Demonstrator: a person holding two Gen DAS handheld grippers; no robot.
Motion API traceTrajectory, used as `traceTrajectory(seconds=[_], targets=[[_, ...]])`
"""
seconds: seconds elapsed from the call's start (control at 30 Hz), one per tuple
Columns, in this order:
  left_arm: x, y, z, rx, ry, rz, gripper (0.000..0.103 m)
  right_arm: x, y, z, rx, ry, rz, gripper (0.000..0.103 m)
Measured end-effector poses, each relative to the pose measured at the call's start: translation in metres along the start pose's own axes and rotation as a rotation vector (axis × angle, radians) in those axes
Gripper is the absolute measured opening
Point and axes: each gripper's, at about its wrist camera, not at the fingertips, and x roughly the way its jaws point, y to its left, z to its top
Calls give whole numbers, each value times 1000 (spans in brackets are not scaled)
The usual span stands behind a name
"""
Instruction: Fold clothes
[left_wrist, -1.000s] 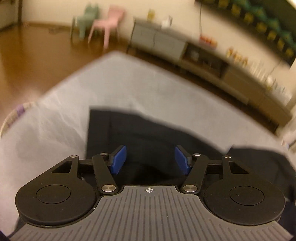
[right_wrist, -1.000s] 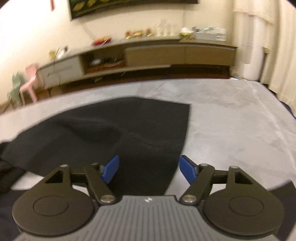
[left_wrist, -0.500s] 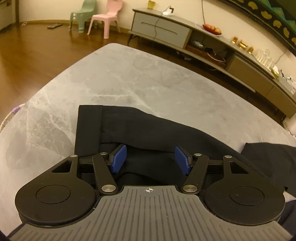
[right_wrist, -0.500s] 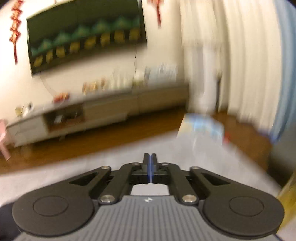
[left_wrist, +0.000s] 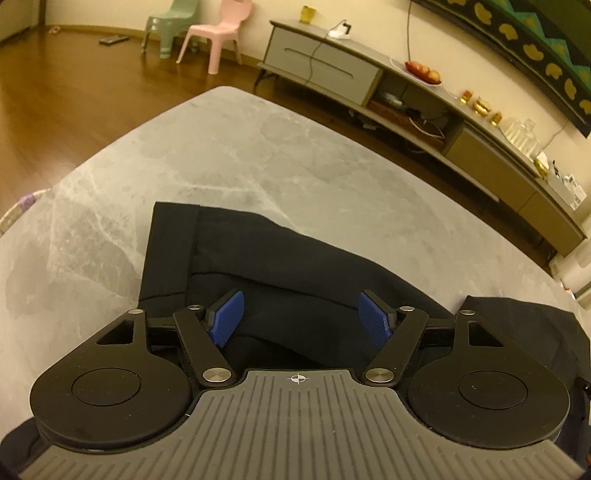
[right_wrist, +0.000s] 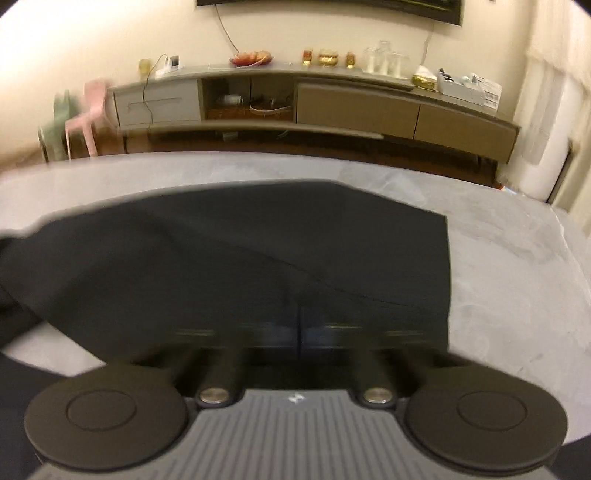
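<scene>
**Garment handling, mid-fold**

Garment: black soft-fabric clothing piece (left_wrist: 280, 254) lying spread on the grey marble-patterned counter (left_wrist: 229, 155), its banded edge toward the counter's left side.

Left tongs (left_wrist: 301, 317) over the garment's near part, jaws opening, blue pads clear of the cloth.

Right tongs (right_wrist: 299, 328) clenched tight above the garment's right half; view blurred, cannot tell whether fabric is pinched.

Judgement: light, limp, likely to sag and drag. Best taken at the banded edge or a corner, both ends together.
</scene>
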Motion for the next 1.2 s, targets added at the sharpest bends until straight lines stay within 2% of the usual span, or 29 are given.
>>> traceTrajectory(seconds=[0.1,0.17,0.27,0.3,0.4,0.53,0.63,0.77,0.9,0.93,0.97,1.0,1.07,1.2], targets=[[1,-1,3,15,-3,4,61,-31,-1,11,-15,-120,-53,1],[-1,-1,4,23,-9,5,61,-63,-21,28,55,-243,-121,1],[-5,0,5,23,-21,16,62,-111,-60,40,177,-379,-255,1],[-5,1,5,20,-22,20,62,-117,-71,39,217,-380,-282,1],[-2,5,6,10,-17,42,62,-110,-88,25,289,-291,-332,1],[0,16,6,-22,-13,70,62,-93,-95,6,375,-177,-342,1],[3,27,8,-60,8,73,64,-89,-95,8,389,-172,-330,1],[16,30,8,-74,78,5,75,-75,-95,12,374,-159,-306,1],[26,23,4,-40,103,27,74,-60,-95,16,356,-137,-273,1],[28,21,3,-32,102,31,71,-57,-95,18,350,-130,-261,1],[32,19,4,-13,100,43,61,-54,-93,21,340,-122,-244,1],[36,17,4,10,99,58,45,-50,-92,27,333,-115,-214,1],[44,17,10,23,87,72,29,-50,-92,43,335,-133,-159,1],[54,35,33,-71,23,50,19,-81,-112,99,385,-312,-193,0]])
